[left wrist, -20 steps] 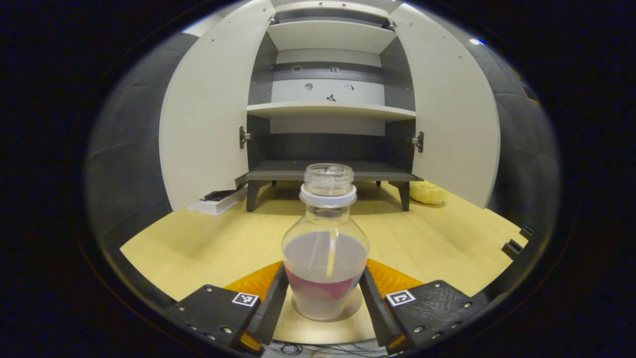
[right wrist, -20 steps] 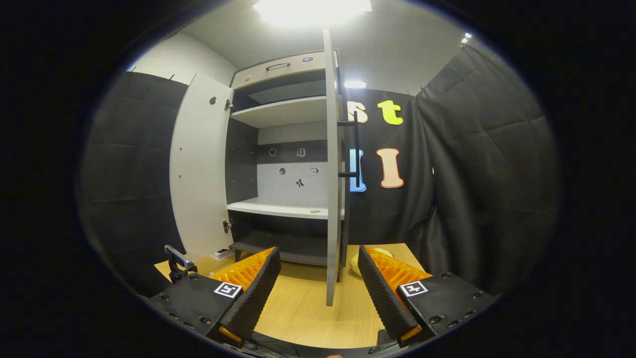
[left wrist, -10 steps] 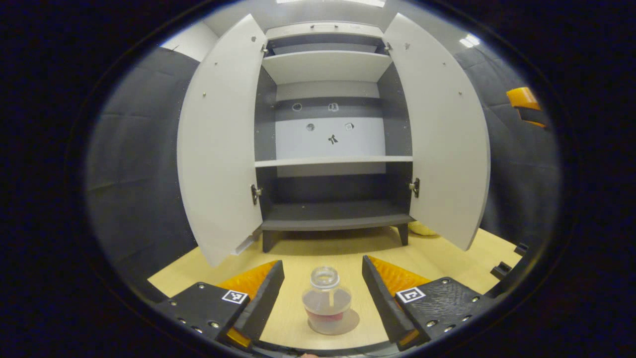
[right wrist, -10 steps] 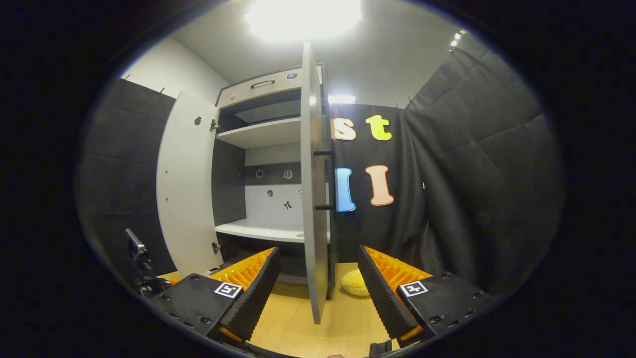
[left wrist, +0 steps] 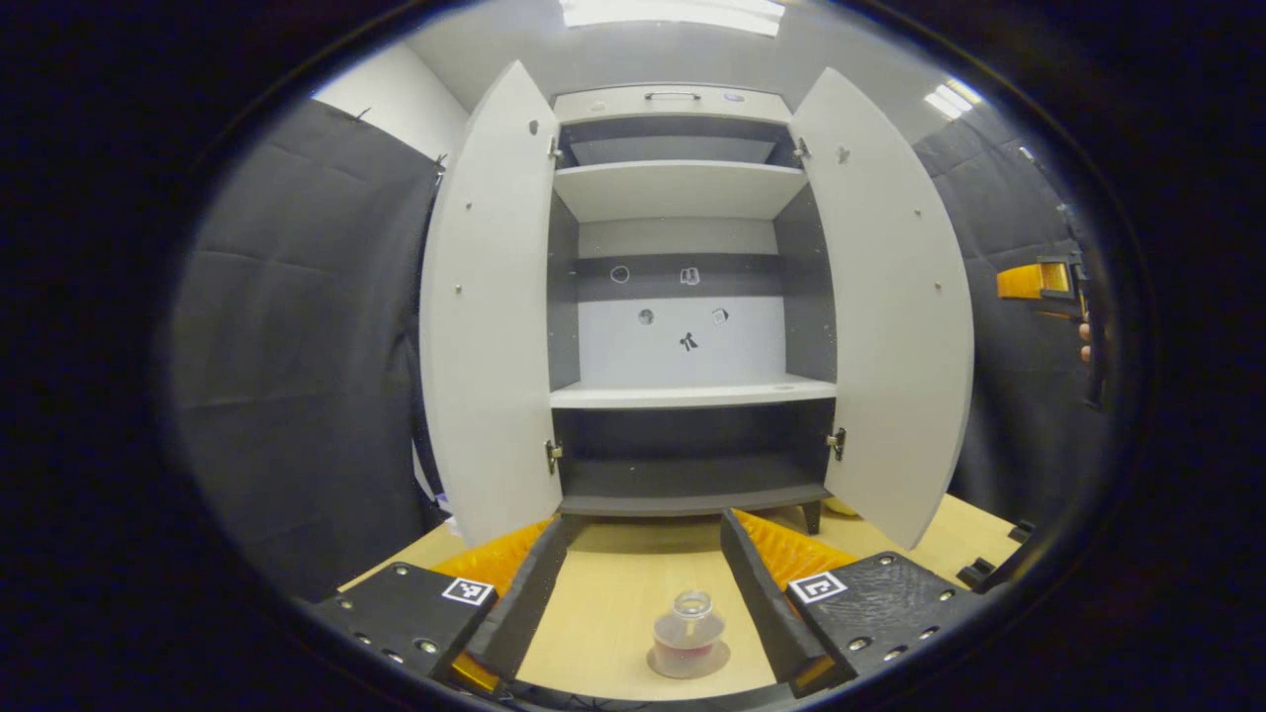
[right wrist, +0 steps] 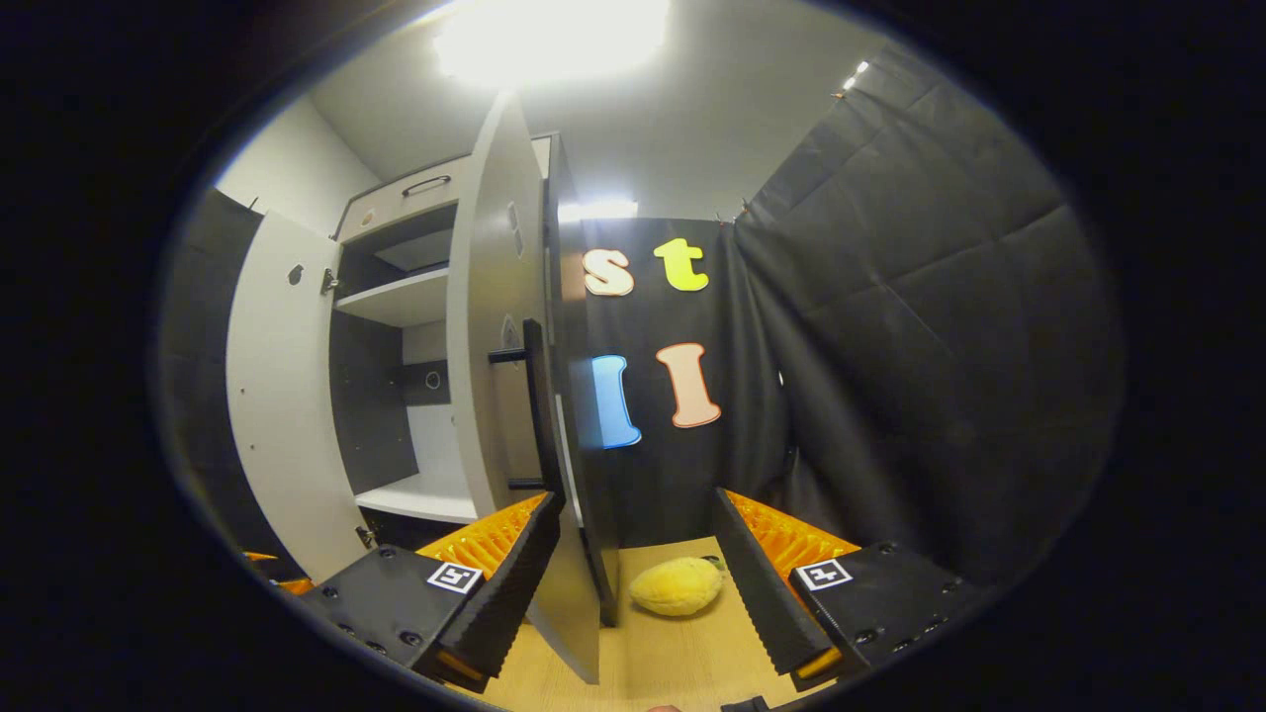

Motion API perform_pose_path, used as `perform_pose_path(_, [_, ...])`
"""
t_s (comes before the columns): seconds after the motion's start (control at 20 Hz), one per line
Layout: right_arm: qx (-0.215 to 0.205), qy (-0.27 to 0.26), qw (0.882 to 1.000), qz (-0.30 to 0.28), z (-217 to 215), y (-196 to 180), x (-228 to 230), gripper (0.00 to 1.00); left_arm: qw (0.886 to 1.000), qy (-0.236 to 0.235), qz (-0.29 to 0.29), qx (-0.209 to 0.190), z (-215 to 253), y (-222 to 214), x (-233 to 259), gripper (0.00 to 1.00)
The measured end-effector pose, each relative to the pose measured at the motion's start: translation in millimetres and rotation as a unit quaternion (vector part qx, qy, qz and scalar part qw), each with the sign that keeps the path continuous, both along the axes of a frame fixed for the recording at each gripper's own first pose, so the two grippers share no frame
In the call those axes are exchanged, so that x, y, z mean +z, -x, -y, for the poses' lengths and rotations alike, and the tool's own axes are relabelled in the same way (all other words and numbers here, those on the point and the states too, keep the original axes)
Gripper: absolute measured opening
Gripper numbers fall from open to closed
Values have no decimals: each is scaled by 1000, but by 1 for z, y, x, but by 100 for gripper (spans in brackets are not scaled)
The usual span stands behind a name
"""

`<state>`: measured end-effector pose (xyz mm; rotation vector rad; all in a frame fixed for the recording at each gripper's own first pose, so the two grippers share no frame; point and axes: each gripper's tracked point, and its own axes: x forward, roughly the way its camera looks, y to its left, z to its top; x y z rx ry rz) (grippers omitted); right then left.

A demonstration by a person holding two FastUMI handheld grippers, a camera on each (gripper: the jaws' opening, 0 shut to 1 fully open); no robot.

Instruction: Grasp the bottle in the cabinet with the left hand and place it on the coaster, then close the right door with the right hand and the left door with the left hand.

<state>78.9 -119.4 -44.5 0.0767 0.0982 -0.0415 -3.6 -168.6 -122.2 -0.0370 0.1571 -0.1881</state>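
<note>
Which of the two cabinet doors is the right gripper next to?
The right white cabinet door, the one whose black bar handle shows. Its lower edge hangs between the open right gripper fingers; the left white door stands farther off.

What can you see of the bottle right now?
The bottle is small, clear, plastic-looking, with a bulbous body, a narrow open neck and no cap. It holds some pale liquid with a reddish band near the base. It stands upright on the round coaster on the wooden tabletop, between the open left gripper's fingers, touching neither.
</note>
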Motion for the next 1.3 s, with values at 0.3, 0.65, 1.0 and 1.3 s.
perform_pose_path(0.3, [-58, 41, 997, 16, 9, -32, 22, 99, 999, -18, -11, 34, -63, -11, -1, 92])
perform_pose_path(0.65, [-84, 66, 994, 9, -2, -43, 24, 97, 997, 10, 0, 78, -128, -31, 4, 92])
perform_pose_path(1.0, [-100, 79, 992, 9, -16, -38, 26, 97, 996, -2, 8, 88, -170, -55, 3, 96])
perform_pose_path(1.3, [-84, 73, 994, 10, -48, -35, 25, 97, 997, 2, 10, 78, -180, -71, 1, 99])
